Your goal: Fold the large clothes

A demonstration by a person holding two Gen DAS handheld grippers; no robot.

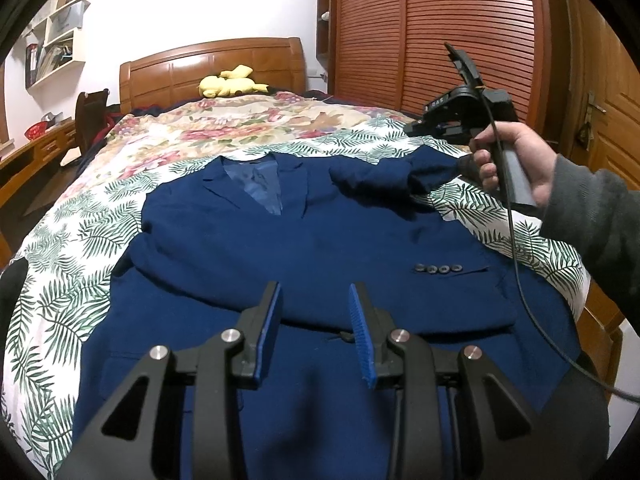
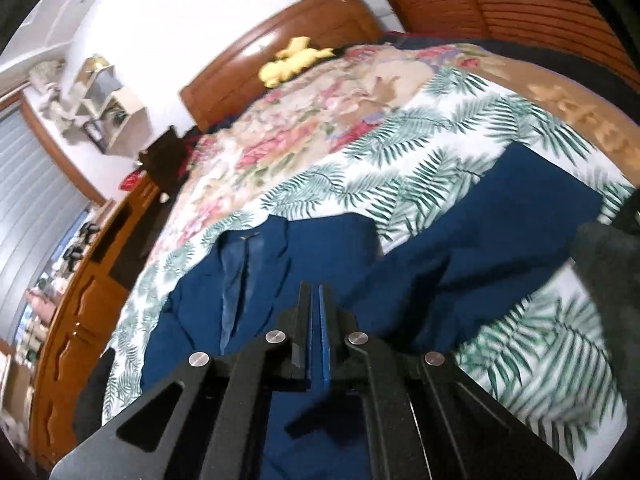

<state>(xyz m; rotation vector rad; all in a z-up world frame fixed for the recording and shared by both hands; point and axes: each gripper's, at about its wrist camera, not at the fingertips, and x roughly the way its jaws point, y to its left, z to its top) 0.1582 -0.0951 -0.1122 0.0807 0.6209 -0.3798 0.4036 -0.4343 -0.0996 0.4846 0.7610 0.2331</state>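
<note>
Navy suit jacket (image 1: 320, 240): matt woven cloth; lining (image 1: 260, 188) at the collar smoother, faint sheen. Cuff buttons (image 1: 438, 268): dark, slightly glossy. Bedsheet (image 1: 72, 264): matt printed cotton-like cloth, fern pattern. Headboard (image 1: 212, 68): glossy varnished wood. Wardrobe doors (image 1: 440, 32): slatted reddish wood, satin finish. Left gripper (image 1: 316, 328): matt black plastic, ribbed blue pads, bright metal pins. Plush toy (image 1: 230, 82): soft yellow fabric.
</note>
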